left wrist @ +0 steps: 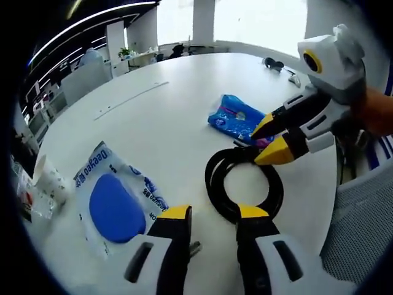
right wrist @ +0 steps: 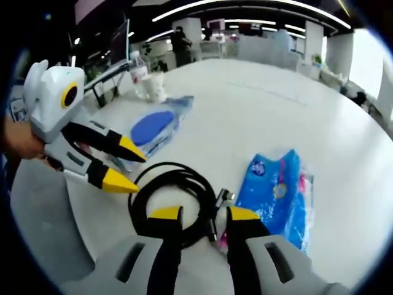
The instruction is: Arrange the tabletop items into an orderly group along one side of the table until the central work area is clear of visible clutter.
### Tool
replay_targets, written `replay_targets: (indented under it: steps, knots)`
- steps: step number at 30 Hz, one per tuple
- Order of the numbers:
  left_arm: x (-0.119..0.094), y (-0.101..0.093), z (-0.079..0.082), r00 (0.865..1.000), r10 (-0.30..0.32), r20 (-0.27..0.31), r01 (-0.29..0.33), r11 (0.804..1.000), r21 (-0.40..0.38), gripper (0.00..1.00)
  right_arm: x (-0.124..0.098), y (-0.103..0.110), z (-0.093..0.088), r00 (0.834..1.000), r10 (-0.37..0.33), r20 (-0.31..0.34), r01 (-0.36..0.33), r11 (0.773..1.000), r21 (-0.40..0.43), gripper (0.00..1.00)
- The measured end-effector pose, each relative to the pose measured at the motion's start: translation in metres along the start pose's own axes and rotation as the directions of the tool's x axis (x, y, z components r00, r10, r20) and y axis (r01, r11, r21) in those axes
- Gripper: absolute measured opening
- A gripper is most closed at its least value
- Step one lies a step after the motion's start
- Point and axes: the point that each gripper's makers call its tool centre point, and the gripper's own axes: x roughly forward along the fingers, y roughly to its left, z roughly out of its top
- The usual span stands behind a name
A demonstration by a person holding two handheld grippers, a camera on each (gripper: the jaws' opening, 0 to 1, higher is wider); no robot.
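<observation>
A black coiled cable [left wrist: 216, 178] lies on the white round table [left wrist: 159, 123]. My left gripper [left wrist: 214, 214] stands open just short of the coil's near rim. My right gripper [left wrist: 268, 142] comes in from the right, open, its yellow tips at the coil's far edge. In the right gripper view my right gripper [right wrist: 204, 215] is open with a strand of the cable [right wrist: 161, 173] and its plug [right wrist: 223, 196] between the jaws. My left gripper [right wrist: 130, 168] is open beside the coil. A blue tissue pack [left wrist: 232, 117] [right wrist: 277, 190] lies past the cable. A clear bag with a blue pad [left wrist: 113, 206] [right wrist: 152, 127] lies flat.
A paper cup [left wrist: 50, 179] [right wrist: 157, 86] and a plastic bottle [right wrist: 139, 72] stand at the table edge. Dark headphones [left wrist: 275, 63] lie at the far rim. A grey mesh chair [left wrist: 362, 215] is close to the table. Desks and a person stand beyond.
</observation>
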Motion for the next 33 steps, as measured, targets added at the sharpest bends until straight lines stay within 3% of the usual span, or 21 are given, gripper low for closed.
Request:
replay_targets:
  steps: [7,18,25,33]
  knots:
    - [-0.005,0.011,0.0,0.999,0.035,0.017,-0.035,0.999,-0.003,0.31,-0.004,-0.001,0.007,0.999,-0.009,0.032,0.008,1.0,0.006,0.31]
    - [-0.011,0.025,-0.01,0.995,0.098,0.0,-0.098,0.995,0.026,0.35,-0.007,-0.002,0.013,0.999,-0.017,0.048,0.017,1.0,0.01,0.31]
    - [-0.011,0.031,-0.018,0.993,0.115,-0.019,-0.114,0.993,0.029,0.31,-0.009,-0.004,0.017,0.998,-0.025,0.06,0.024,1.0,0.016,0.31]
    - [-0.007,0.021,-0.03,0.995,0.081,-0.049,-0.078,0.996,0.05,0.21,-0.011,-0.006,0.018,0.998,-0.029,0.063,0.028,0.999,0.023,0.31]
